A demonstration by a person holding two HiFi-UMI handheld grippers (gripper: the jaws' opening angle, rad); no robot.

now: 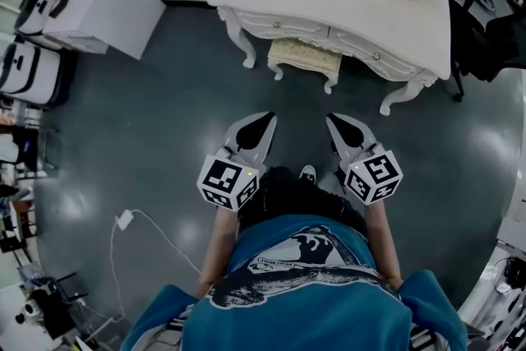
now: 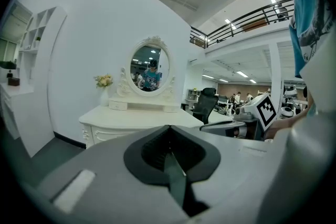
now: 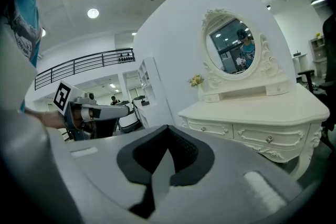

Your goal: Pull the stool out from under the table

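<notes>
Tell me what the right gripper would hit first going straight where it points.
Probably the front of the dressing table, about where the stool sits tucked beneath it. The right gripper, shut and empty, aims that way over bare floor; contact height is unclear.

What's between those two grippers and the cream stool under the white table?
Nothing: the head view shows only bare dark floor between the left gripper, the right gripper and the cream stool.
</notes>
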